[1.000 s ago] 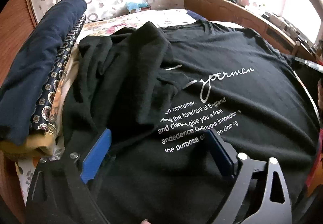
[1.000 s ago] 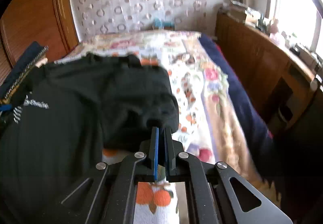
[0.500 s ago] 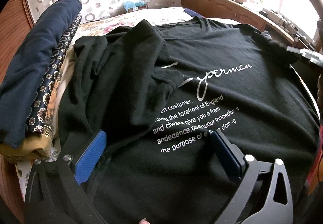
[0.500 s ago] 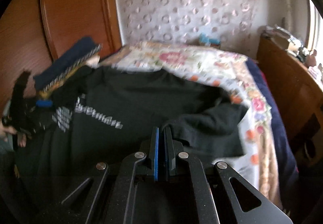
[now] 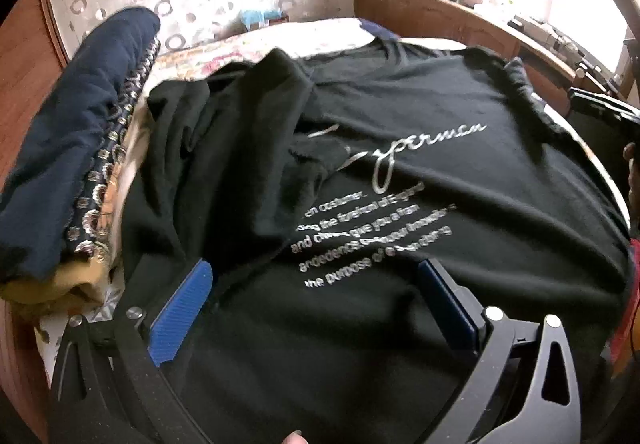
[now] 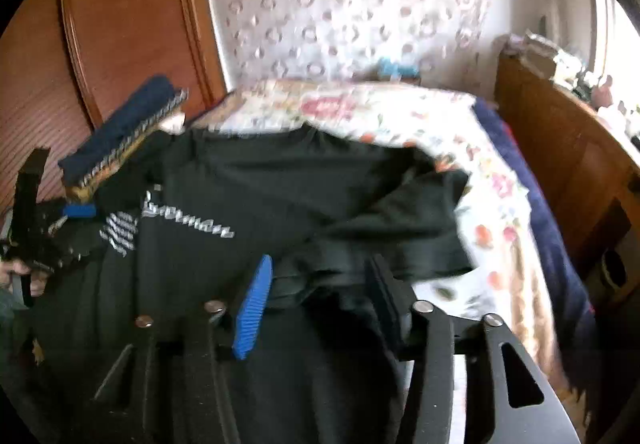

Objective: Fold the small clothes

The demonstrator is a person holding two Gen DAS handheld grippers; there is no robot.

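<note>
While the black T-shirt (image 5: 420, 172) lies under my left gripper (image 5: 316, 284) and right gripper (image 6: 320, 284), both gape wide, holding nothing.

A black T-shirt (image 5: 420, 172) with silver script and block lettering lies chest-up across the middle of the frame on the floral bed (image 6: 400, 116), its left sleeve folded inward over the print's left edge.

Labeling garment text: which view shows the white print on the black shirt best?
Left wrist view: the white print faces the camera, mostly legible, on the black T-shirt. In the right wrist view the print is small, oblique and blurred at far left.
</note>
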